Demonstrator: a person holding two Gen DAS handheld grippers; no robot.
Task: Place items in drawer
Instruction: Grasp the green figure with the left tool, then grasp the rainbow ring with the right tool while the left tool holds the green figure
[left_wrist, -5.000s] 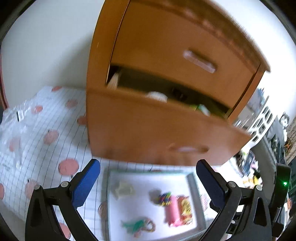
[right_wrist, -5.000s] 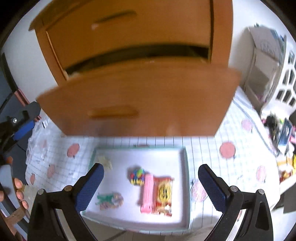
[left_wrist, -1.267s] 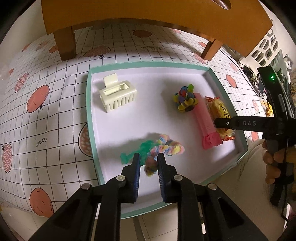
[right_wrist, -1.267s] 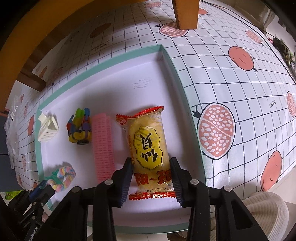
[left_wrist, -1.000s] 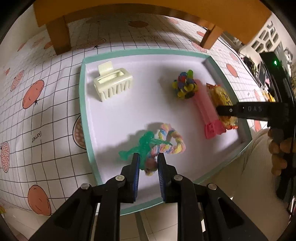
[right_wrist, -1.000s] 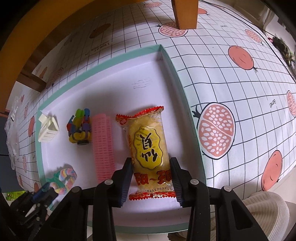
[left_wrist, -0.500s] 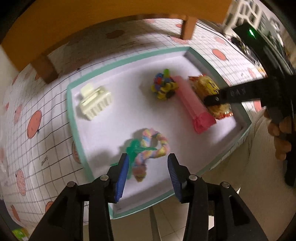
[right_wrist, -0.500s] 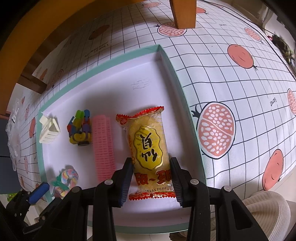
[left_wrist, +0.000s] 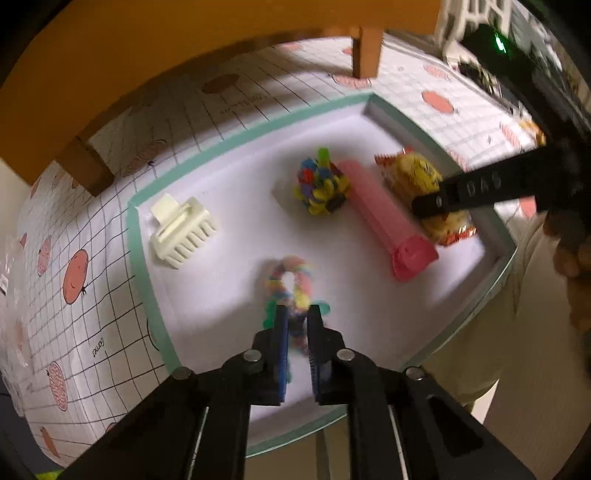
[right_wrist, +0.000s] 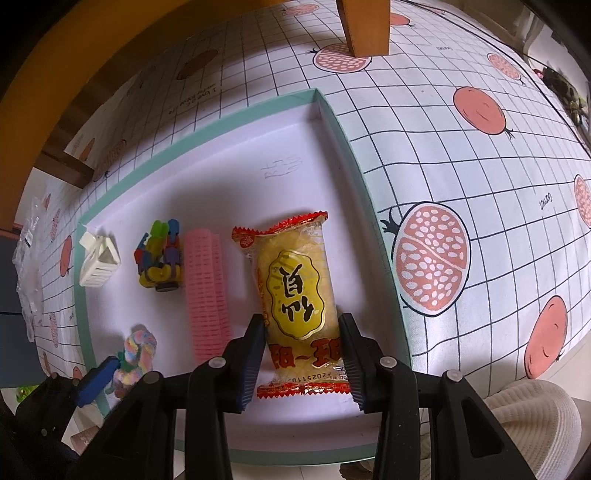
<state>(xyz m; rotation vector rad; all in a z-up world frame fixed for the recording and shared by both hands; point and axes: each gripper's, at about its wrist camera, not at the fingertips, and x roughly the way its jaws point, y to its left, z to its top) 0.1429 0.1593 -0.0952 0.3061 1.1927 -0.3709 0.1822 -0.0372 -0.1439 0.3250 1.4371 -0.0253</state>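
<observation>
Nothing was in the drawer yet: the left gripper (left_wrist: 295, 325) pinched the rainbow scrunchie (left_wrist: 293, 275), the right gripper (right_wrist: 302, 354) clamped the yellow snack packet (right_wrist: 297, 299), both low in frame.

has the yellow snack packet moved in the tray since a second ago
No. The yellow snack packet lies beside the pink roller, equally near the tray's right wall, between the right gripper's fingers.

both wrist views close, overlooking shared tray (left_wrist: 137, 236)

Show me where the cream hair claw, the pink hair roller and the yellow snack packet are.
cream hair claw (left_wrist: 183, 232), left wrist view, on its ribbed body.
pink hair roller (right_wrist: 207, 291), right wrist view, mid-length on its mesh.
yellow snack packet (right_wrist: 295, 291), right wrist view, on the printed label.
</observation>
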